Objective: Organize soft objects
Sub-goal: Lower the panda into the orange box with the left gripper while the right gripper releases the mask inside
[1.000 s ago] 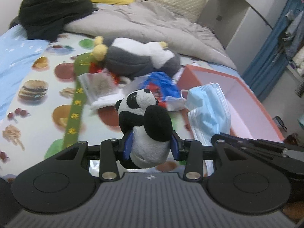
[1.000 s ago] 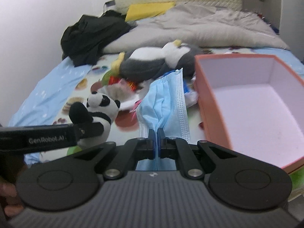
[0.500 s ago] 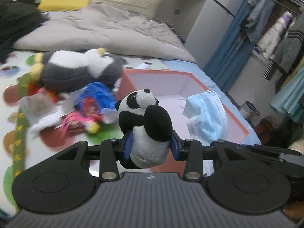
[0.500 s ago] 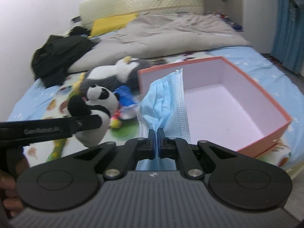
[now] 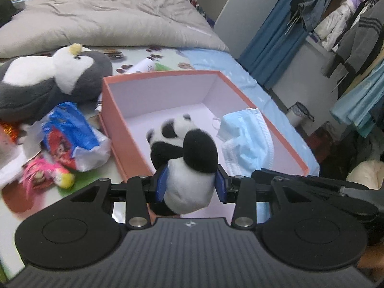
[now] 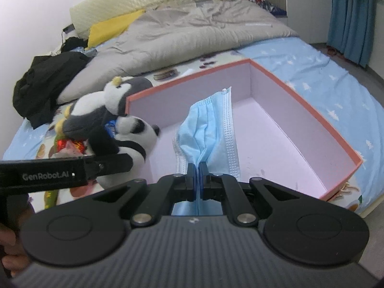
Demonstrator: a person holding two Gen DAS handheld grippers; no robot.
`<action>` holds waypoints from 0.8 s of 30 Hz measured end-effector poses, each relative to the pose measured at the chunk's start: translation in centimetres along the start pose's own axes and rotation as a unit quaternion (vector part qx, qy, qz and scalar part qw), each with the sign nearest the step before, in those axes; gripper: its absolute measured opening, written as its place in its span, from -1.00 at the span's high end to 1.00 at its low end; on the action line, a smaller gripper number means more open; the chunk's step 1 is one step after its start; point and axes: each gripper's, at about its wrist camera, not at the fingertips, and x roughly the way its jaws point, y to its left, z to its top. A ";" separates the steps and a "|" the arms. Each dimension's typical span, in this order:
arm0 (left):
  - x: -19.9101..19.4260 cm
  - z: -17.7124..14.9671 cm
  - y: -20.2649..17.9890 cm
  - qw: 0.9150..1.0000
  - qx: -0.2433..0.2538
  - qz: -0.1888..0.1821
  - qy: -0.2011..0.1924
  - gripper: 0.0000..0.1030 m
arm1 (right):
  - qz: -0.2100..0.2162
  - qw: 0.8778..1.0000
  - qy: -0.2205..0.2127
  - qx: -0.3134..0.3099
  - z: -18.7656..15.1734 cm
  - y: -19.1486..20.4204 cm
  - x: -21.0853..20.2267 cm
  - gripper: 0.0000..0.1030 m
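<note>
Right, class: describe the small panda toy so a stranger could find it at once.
Start at the pink box on the bed. Just above its open inside, the left gripper is shut on a small panda toy. Unlike the bigger grey penguin toy lying beside the box, it is black and white.

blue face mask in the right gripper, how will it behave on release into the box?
Probably floppy: the blue face mask bunches and folds where the right gripper pinches it. Likely very light, so it may flutter rather than drop straight into the pink box. Unlikely to roll or bounce.
</note>
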 end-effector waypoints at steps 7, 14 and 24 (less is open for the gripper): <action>5.4 2.8 -0.6 0.999 0.004 0.003 0.034 0.12 | -0.001 0.999 0.036 0.023 1.2 -2.5 4.5 0.87; 10.1 4.7 -0.6 0.998 0.010 0.006 0.054 0.16 | -0.010 0.997 0.063 0.037 2.4 -4.6 8.4 0.84; 9.9 5.4 -1.0 0.999 0.016 0.011 0.043 -0.07 | -0.019 0.995 0.074 0.064 2.2 -5.6 8.6 0.13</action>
